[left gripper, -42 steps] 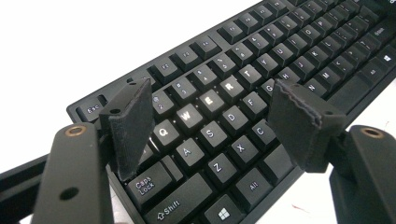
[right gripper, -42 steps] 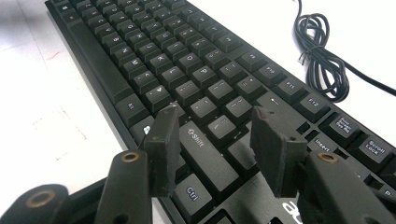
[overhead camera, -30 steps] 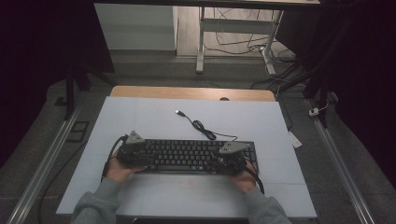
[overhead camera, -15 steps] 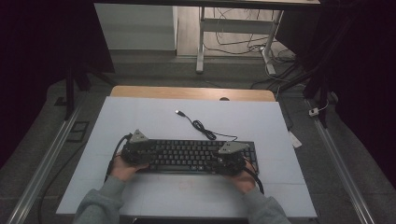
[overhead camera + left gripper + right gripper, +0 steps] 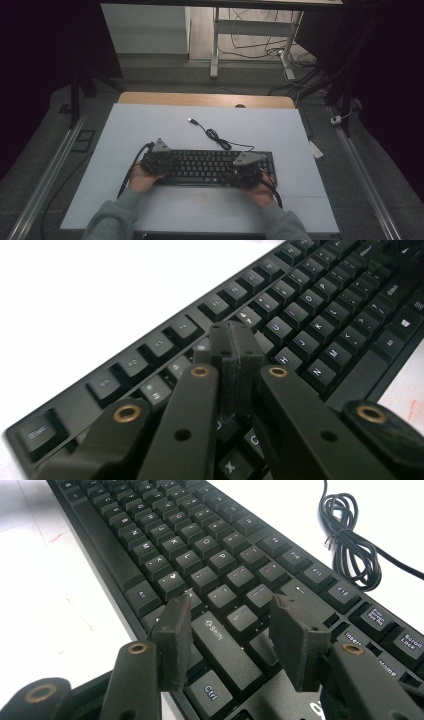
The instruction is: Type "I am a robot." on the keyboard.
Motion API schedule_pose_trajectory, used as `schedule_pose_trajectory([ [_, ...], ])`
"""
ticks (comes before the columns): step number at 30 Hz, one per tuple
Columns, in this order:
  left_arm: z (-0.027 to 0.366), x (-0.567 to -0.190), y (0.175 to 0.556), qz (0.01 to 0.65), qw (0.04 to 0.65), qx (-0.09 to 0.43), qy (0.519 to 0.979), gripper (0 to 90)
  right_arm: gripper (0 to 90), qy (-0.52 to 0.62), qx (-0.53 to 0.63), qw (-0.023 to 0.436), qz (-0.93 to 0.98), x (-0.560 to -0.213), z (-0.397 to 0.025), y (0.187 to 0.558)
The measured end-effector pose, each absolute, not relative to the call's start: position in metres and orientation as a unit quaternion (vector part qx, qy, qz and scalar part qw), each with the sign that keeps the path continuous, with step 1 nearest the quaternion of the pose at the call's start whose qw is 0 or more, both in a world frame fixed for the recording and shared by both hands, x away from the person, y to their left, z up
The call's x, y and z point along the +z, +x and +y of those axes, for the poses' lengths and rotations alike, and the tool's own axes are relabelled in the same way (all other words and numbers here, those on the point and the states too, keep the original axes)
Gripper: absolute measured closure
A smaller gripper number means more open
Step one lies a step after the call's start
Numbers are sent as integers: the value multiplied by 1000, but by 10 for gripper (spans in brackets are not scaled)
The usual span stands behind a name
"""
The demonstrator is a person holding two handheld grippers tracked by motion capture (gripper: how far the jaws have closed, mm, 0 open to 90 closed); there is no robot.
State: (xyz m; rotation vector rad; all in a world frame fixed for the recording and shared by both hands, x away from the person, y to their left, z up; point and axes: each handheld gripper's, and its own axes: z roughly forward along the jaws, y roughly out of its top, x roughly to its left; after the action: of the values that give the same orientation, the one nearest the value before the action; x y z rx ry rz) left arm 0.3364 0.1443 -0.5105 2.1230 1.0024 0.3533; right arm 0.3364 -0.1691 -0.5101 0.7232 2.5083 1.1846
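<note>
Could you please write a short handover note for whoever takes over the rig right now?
Left gripper: jaws shut, tips down over the keyboard's left keys.
Right gripper: jaws open, over the shift key at the right end.
The keyboard lies flat on the white table; its cable is loosely coiled behind it, plug free.
Done: both grippers in place.
Left: probably pressing keys.

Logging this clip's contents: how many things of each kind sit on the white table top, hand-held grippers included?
Keyboard: 1
Keyboard cable, partly coiled, plug end lying loose: 1
Hand-held grippers, left and right: 2
Total: 4
</note>
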Motion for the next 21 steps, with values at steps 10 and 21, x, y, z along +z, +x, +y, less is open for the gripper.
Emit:
schedule_pose_trajectory([
  [10, 131, -518, 342, 385, 359, 131, 840, 890, 514, 250, 406, 139, 868, -510, -169, 336],
  [21, 129, -521, 343, 387, 353, 132, 842, 890, 513, 249, 406, 140, 868, -510, -170, 336],
])
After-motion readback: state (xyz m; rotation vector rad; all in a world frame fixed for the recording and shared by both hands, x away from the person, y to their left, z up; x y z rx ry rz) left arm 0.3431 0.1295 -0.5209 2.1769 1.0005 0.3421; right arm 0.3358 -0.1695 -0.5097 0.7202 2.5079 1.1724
